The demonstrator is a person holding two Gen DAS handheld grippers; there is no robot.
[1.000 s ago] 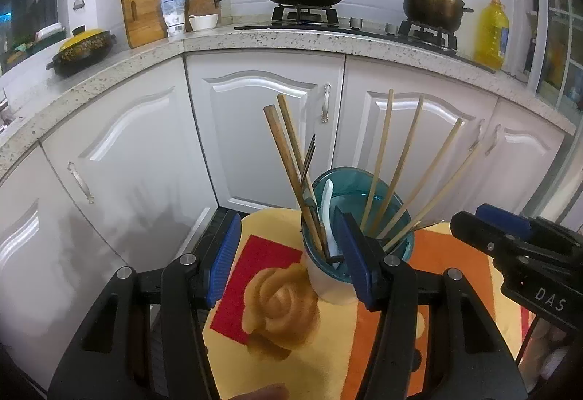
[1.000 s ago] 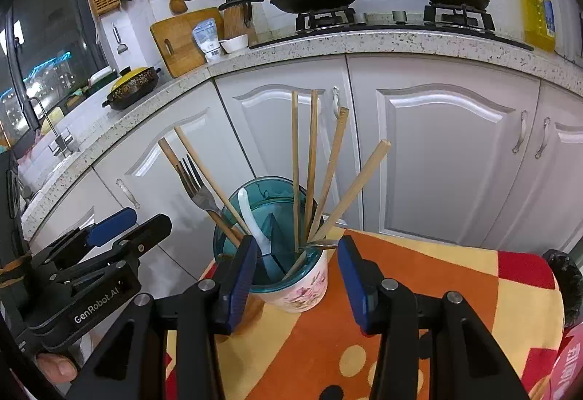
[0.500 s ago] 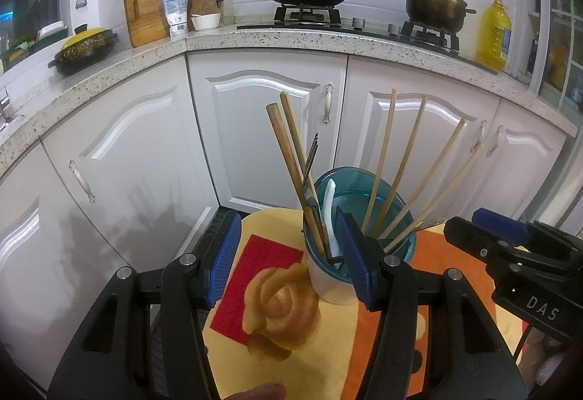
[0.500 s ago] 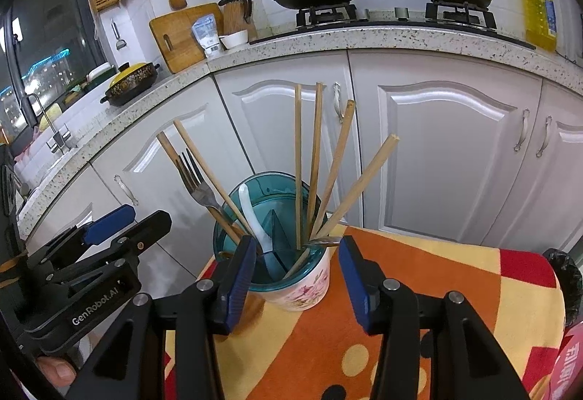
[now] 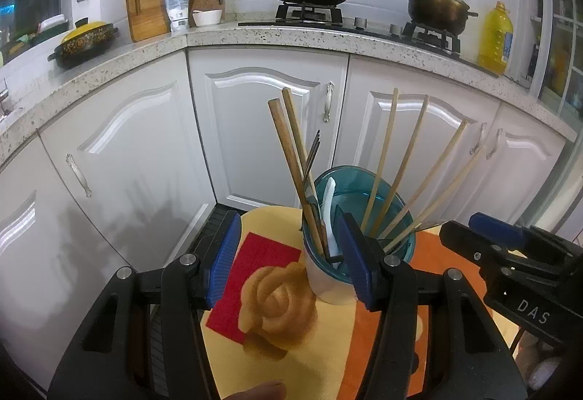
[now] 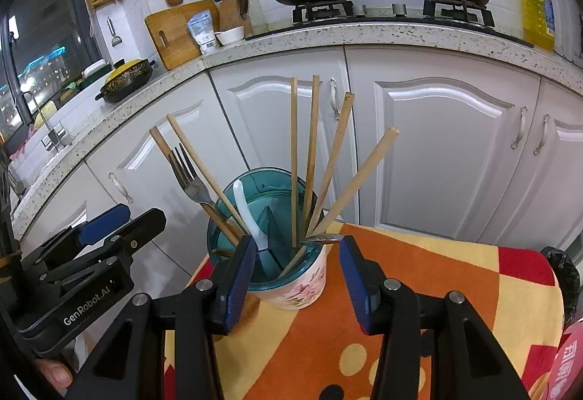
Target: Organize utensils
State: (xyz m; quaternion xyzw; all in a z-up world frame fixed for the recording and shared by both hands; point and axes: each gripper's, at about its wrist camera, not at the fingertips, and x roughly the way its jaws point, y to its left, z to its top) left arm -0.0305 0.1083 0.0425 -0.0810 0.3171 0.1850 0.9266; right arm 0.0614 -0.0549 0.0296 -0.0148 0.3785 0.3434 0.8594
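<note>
On the patterned cloth (image 6: 419, 265) stood a flowered cup (image 6: 298, 285) with a teal divided insert, near the cloth's far edge, in front of the white cupboards (image 6: 437, 145). Chopsticks (image 6: 311, 152) fanned out of it, with a fork (image 6: 189, 177) and a white spoon (image 6: 246, 210) on its left side. The right gripper (image 6: 296, 278) hung just before the cup, jaws apart and empty, the cup showing between its blue pads without touching them. The left gripper (image 5: 288, 258) hung left of the cup, jaws wide and holding nothing.
</note>
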